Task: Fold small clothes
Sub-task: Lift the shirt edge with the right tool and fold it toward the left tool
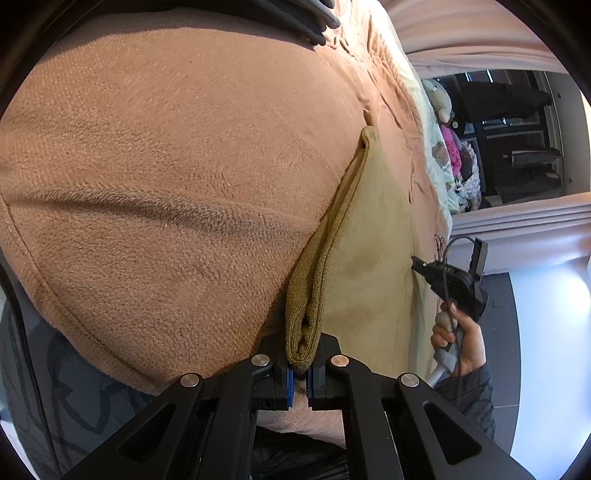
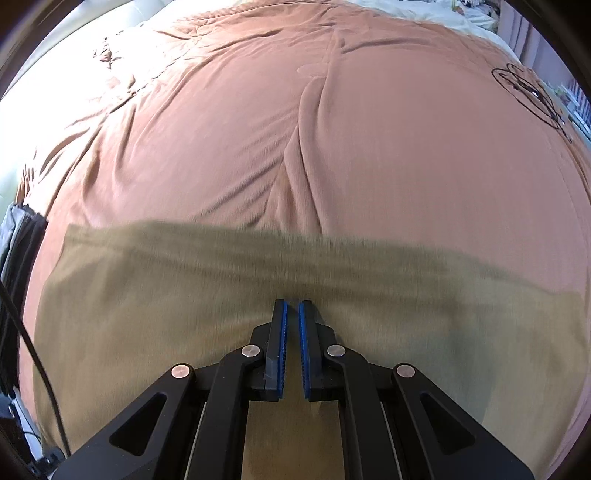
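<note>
An olive-green garment [image 1: 369, 240] lies spread flat on a brown fleece blanket [image 1: 166, 147]. My left gripper [image 1: 300, 356] is shut on a bunched, folded edge of this garment, which runs away from the jaws as a thick ridge. In the right wrist view the same olive garment [image 2: 184, 295] fills the lower half, blurred. My right gripper [image 2: 291, 304] hovers over it, shut with nothing between its blue pads. From the left wrist view the right gripper [image 1: 416, 264] shows at the garment's far side, held by a person's hand [image 1: 461, 332].
The brown blanket [image 2: 332, 147] is creased and covers a bed. Dark folded clothing [image 1: 295, 18] lies at its far end. A dark grey item [image 2: 18, 240] and a black cable [image 2: 37, 350] sit at the left. Plush toys [image 1: 450, 147] stand beyond the bed.
</note>
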A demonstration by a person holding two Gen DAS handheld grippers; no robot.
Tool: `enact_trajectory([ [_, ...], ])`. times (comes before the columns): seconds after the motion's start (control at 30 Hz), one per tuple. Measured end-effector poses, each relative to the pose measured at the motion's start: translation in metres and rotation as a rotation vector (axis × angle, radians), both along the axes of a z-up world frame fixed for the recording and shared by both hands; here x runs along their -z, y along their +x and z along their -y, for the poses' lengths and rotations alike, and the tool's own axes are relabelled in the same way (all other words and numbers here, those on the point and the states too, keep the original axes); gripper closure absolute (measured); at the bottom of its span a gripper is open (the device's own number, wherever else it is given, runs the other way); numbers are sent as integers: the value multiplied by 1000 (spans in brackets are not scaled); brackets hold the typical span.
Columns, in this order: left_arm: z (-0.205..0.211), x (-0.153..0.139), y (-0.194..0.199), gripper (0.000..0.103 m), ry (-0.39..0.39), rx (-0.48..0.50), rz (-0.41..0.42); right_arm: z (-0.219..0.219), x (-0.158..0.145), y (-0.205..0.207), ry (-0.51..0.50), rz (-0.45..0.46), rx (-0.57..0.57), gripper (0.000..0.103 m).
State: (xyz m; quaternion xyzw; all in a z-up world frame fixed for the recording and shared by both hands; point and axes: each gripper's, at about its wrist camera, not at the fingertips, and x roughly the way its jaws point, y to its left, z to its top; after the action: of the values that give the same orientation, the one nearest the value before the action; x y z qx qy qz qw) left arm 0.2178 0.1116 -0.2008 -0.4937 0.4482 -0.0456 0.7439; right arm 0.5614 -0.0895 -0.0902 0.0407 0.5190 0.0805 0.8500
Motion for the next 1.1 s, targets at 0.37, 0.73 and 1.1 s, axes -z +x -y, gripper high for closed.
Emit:
enact_trajectory([
  [0.37,2,-10,-1,99,9,32,32,3,-18,-65,79,-22,-74,99],
  [0.73,7,-48,6,99,-5,78,136,4,3,-178,147,-44,-118,99],
  [1.1,40,-110,32,99,37,183,226,0,13,-248,200,-5,-101,99],
])
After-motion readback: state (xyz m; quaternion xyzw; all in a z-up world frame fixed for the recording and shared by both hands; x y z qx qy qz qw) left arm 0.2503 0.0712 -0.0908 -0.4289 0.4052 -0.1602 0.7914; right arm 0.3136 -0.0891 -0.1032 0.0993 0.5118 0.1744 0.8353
